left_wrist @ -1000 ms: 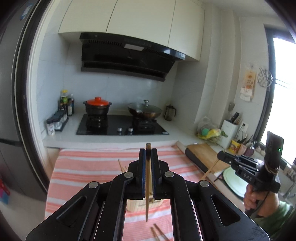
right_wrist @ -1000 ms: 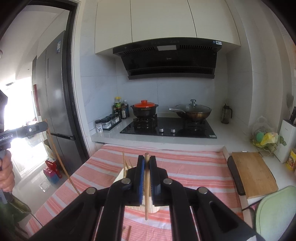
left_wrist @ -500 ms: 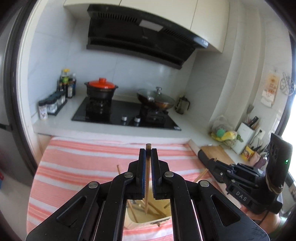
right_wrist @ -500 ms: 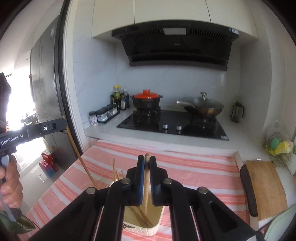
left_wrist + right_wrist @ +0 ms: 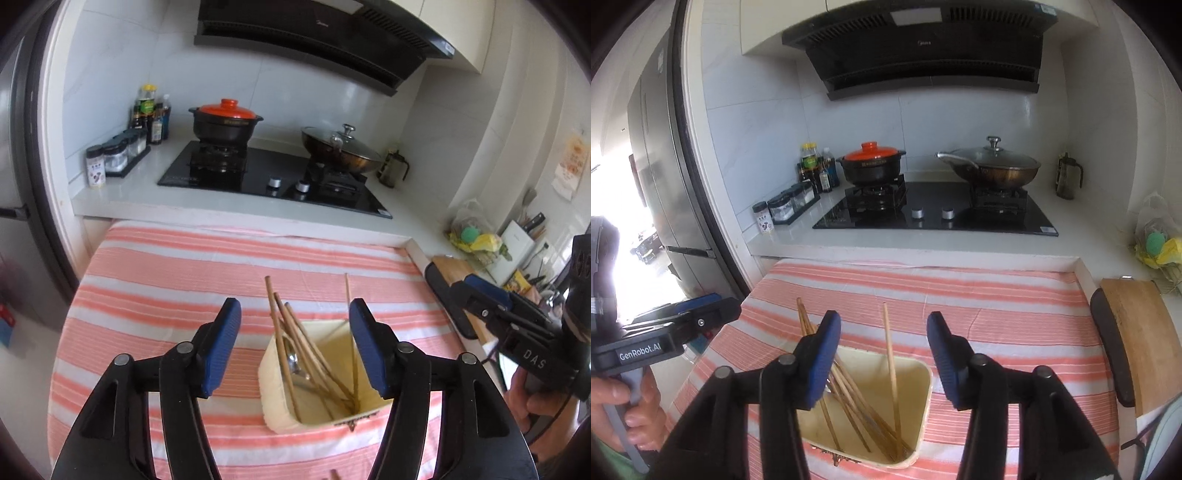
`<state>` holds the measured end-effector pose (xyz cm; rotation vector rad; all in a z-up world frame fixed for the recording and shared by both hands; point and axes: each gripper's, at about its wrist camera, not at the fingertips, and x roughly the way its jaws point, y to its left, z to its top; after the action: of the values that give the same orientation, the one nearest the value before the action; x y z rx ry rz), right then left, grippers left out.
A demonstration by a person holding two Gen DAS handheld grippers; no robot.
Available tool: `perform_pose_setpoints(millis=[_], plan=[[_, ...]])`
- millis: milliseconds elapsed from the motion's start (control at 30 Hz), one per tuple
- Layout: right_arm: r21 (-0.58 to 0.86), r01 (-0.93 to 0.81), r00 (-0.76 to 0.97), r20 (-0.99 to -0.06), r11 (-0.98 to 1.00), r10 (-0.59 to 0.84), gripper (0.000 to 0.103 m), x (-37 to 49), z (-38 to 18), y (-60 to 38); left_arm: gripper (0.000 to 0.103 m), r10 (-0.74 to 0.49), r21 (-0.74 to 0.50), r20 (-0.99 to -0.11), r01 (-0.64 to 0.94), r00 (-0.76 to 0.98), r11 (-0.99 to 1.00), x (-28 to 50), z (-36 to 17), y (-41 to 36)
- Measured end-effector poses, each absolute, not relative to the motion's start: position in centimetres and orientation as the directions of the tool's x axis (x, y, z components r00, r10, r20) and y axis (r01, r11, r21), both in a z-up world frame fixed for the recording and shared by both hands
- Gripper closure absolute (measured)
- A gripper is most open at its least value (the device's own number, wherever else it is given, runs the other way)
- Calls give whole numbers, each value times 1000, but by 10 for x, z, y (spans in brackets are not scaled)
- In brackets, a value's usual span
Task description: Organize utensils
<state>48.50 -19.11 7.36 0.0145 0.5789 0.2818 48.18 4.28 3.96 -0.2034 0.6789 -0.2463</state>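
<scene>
Chopsticks (image 5: pixel 295 343) stand leaning inside the cream holder (image 5: pixel 275 406) on the striped surface (image 5: pixel 166 280); a metal spoon (image 5: pixel 295 363) lies among them. Left gripper (image 5: pixel 295 347) and right gripper (image 5: pixel 884 360) hover above the holder's mouth, jaws wide apart, holding nothing. Judgement: lift straight up clear of the leaning sticks, avoid brushing them or tipping the holder, then look for leftover pieces near the front edge.
</scene>
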Motion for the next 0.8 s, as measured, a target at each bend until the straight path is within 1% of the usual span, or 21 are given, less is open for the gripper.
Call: perform_pose_setpoints(millis=[67,200,267,333,400,467,567,600,667,733,800], plan=[[50,-273,813,-522,961,258,53,463,81,-194,29,-271,-226,-606,165,748,960,456,42,50],[-56,-312,817,-525,949,237,53,399,77,-204,25,-263,-164,-657,207,706,965,393,30,64],[-101,-310,819,-533,945,212,53,360,62,-216,20,-257,-146,-679,216,687,965,357,14,68],[-130,-281,823,-543,951,169,53,318,38,-230,19,-265,-150,-698,226,666,962,318,-10,70],[-130,-240,819,-558,962,130,53,276,3,-245,19,-277,-163,-714,232,643,959,279,-43,66],[-113,-190,799,-595,975,87,53,237,-38,-255,19,-280,-182,-748,219,601,959,247,-81,56],[-55,-125,742,-668,991,57,53,192,-92,-265,20,-333,-276,-777,187,534,943,218,-122,42],[-27,-114,727,-684,993,65,53,181,-104,-266,20,-357,-303,-775,190,522,934,214,-129,37],[24,-118,702,-705,993,100,53,168,-120,-265,20,-370,-316,-773,194,514,929,211,-136,23],[44,-143,685,-717,989,130,53,165,-126,-258,20,-378,-320,-765,202,522,926,213,-138,9],[50,-185,686,-709,982,165,53,166,-125,-246,20,-388,-330,-761,206,519,921,220,-141,-4]])
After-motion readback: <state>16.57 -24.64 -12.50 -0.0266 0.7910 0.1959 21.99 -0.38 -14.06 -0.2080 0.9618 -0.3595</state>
